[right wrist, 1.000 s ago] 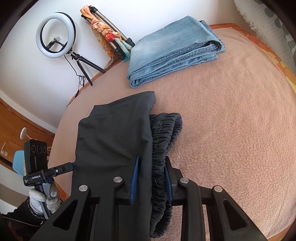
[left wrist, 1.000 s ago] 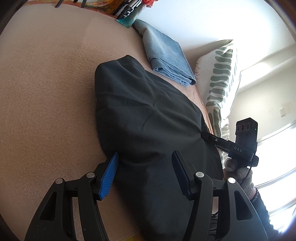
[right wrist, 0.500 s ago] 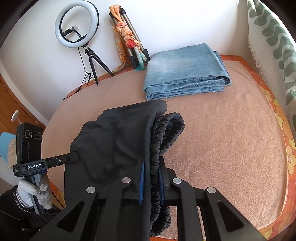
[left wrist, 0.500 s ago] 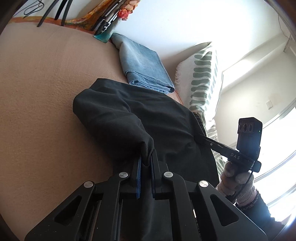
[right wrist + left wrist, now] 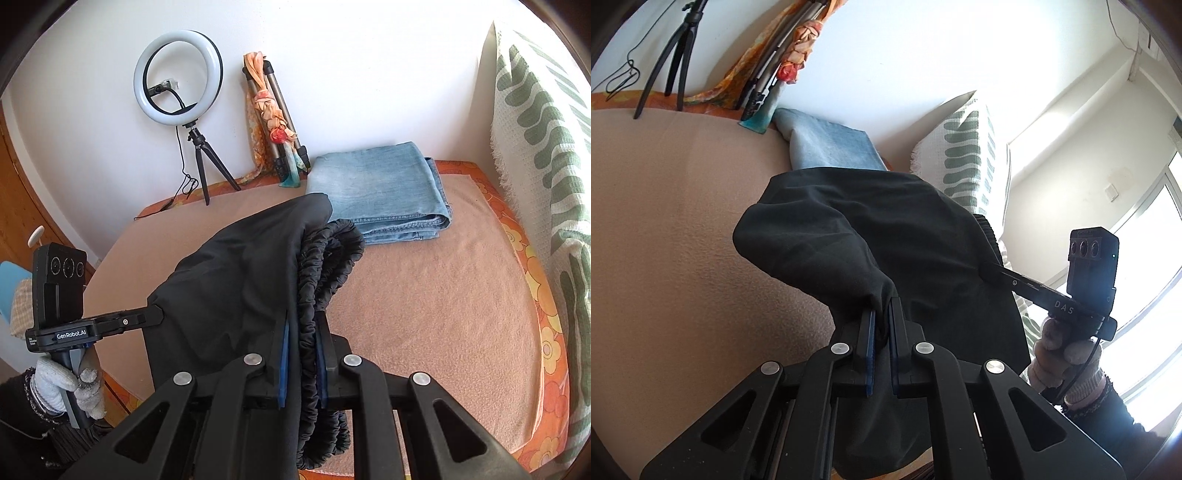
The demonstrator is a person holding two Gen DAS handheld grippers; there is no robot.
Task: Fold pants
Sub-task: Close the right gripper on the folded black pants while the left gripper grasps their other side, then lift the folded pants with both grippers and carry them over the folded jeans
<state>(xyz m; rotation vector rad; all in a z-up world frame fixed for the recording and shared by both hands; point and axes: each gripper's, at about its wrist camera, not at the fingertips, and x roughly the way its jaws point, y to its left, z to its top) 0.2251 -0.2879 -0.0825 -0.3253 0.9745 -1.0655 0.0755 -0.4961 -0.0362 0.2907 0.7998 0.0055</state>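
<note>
Bright daylight, window glare, fisheye warping

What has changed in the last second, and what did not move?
The left tool closed on the black pants; the right tool tightened on their waistband. Both lifted the pants off the blanket. The folded jeans stayed put.

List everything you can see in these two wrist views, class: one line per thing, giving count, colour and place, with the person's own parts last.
black pants: one, black, lifted above the bed, both grippers clamped on it
folded jeans: one, light blue, far end of bed
bed cover: one, peach-pink
ring light: one, white, by wall
folded tripod: one, grey, scarf-wrapped
patterned throw: one, white-green, right side
left gripper: black, shut on pants
right gripper: black, shut on waistband
gloved hands: two, white gloves
</note>
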